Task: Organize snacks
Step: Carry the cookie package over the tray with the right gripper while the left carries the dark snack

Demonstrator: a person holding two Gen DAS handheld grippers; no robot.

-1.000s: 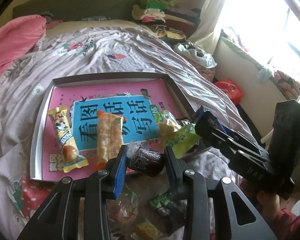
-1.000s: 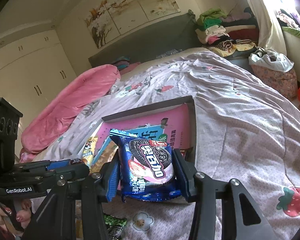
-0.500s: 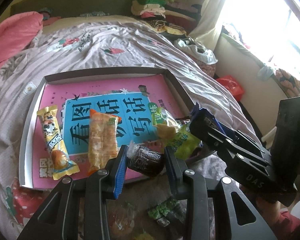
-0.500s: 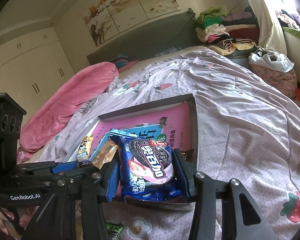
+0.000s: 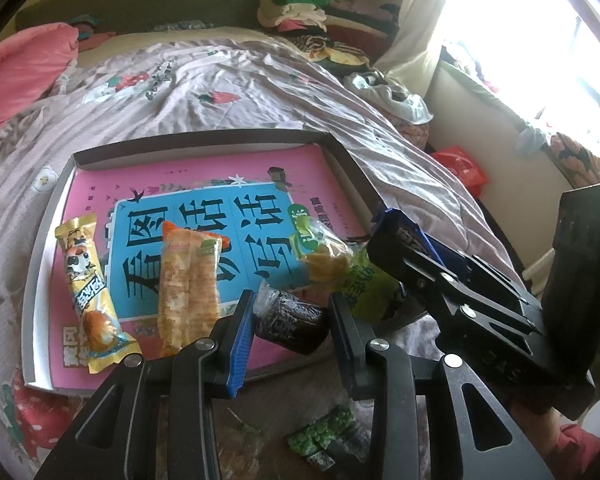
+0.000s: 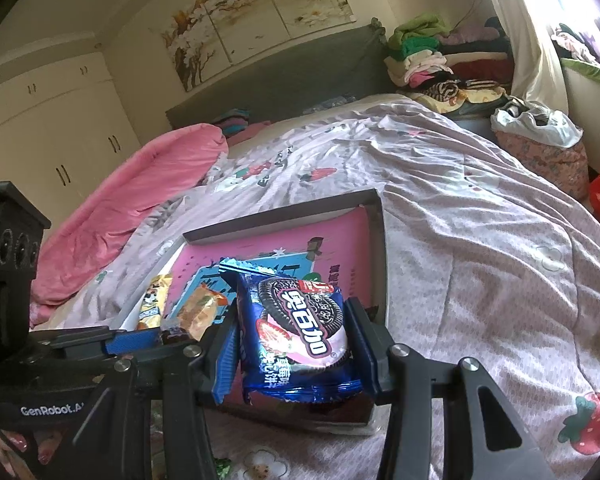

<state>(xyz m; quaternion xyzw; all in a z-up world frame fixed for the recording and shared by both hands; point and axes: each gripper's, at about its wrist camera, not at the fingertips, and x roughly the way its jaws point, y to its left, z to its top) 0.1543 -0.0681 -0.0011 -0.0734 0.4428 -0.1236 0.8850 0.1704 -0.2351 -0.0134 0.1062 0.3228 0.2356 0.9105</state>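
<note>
Over the near edge of the shallow box (image 5: 350, 168) on the bed, both grippers come in loaded. The left gripper (image 5: 292, 316) pinches a small dark wrapped snack (image 5: 290, 318), its jaws pressed against the two sides of the wrapper; it looks light and a bit squashy, so a hold across the middle seems safest, not the crinkly twisted end. The right gripper (image 6: 294, 346) clamps the blue cookie pack (image 6: 296, 332) by its long edges. That foil looks slick and the biscuits inside probably brittle, so I'd judge a gentle squeeze is wise.

Already lying in the box are a yellow bar (image 5: 86, 292), an orange cracker pack (image 5: 188, 284) and a green pouch (image 5: 324, 252). More green packets (image 5: 326, 438) wait on the bedspread outside it.

Large Chinese characters run across the blue panel of the pink book (image 5: 204, 240) lining the box and on the cookie pack; "GenRobot.AI" shows on the left gripper's body.
</note>
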